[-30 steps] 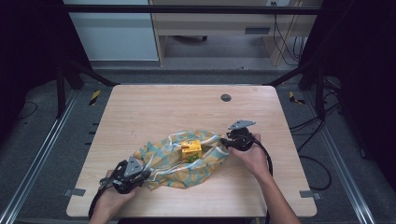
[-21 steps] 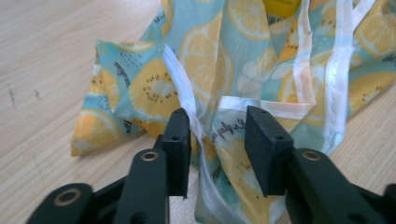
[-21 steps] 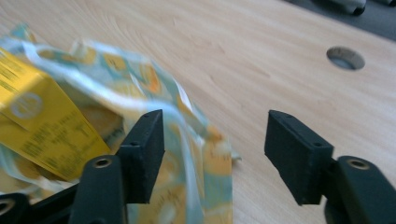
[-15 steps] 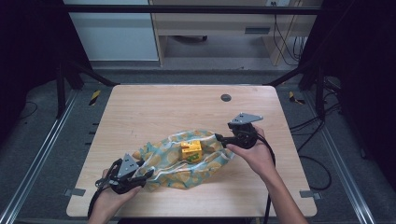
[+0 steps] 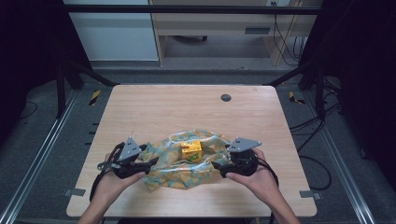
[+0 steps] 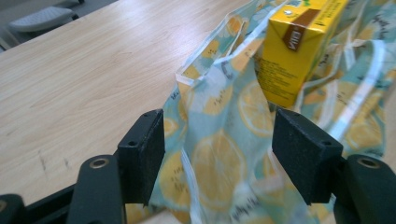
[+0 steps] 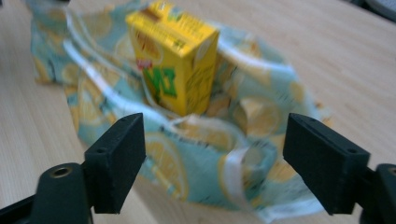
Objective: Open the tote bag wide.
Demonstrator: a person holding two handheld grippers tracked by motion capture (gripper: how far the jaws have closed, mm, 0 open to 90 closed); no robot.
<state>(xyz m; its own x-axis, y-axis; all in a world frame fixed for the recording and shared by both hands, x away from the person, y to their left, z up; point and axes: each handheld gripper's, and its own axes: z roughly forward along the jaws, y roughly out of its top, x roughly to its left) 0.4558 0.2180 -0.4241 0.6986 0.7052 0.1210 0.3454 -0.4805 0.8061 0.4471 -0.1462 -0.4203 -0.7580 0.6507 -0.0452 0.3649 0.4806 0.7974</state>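
With both the left gripper and right gripper gaping at its 9 and 3 o'clock edges, the limp lemon-print bag mid-surface probably handles best pinched by its hem, lest the light yellow carton topple.

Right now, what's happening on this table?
A person holds a gripper in each hand over a lemon-print bag lying on the wooden table. A yellow drink carton stands upright in the middle of the bag. The left gripper and right gripper sit at opposite ends of the bag, both with jaws open around the fabric, not yet clamped.
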